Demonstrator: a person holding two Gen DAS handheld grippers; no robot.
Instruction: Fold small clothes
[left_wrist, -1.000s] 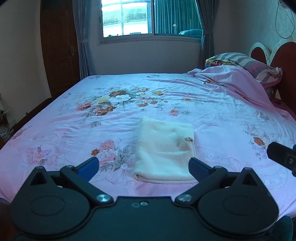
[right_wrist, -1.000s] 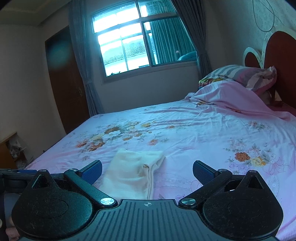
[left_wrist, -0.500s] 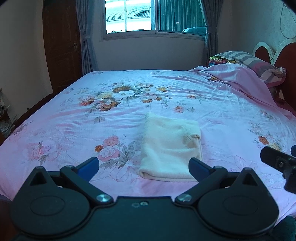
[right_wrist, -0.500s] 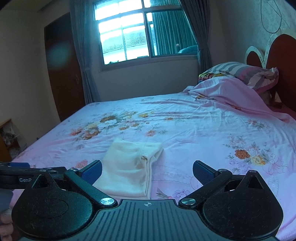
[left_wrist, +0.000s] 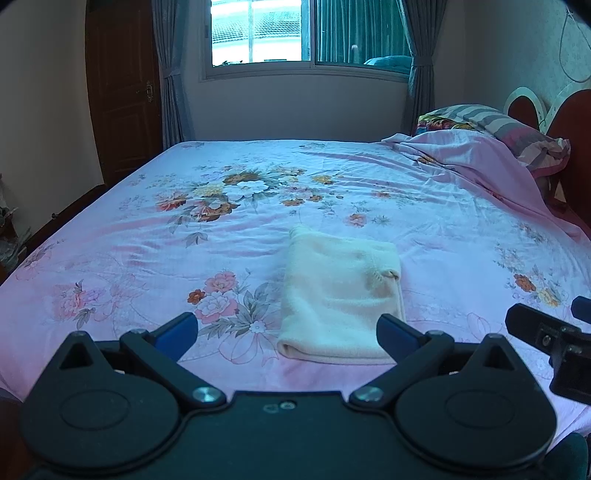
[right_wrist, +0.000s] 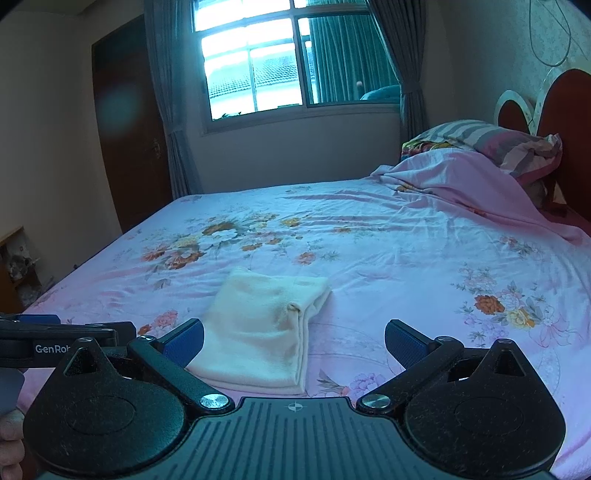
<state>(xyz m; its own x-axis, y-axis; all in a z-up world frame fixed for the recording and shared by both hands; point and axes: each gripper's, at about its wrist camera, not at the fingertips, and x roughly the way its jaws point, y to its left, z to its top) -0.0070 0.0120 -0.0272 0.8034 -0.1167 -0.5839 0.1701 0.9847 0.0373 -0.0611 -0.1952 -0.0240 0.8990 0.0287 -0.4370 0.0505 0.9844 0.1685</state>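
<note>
A cream folded garment (left_wrist: 341, 295) lies flat on the pink floral bed sheet (left_wrist: 221, 236), near the front edge of the bed. In the right wrist view the same garment (right_wrist: 262, 328) sits left of centre. My left gripper (left_wrist: 286, 334) hovers just in front of the garment, open, nothing between its blue pads. My right gripper (right_wrist: 293, 341) is also open and empty, held to the right of the garment's near edge. The right gripper's body (left_wrist: 546, 339) shows at the right edge of the left wrist view, and the left gripper's body (right_wrist: 62, 341) at the left edge of the right wrist view.
A rumpled pink blanket (left_wrist: 480, 162) and a striped pillow (left_wrist: 509, 129) lie at the headboard (left_wrist: 572, 122) on the right. A window (left_wrist: 306, 33) with curtains is on the far wall, a dark door (left_wrist: 125, 92) at the left. A hand (right_wrist: 11, 439) shows at lower left.
Both grippers have drawn back and tilted down slightly, so the folded garment sits a little farther away in each view. The garment itself has not moved. Both stay open.
</note>
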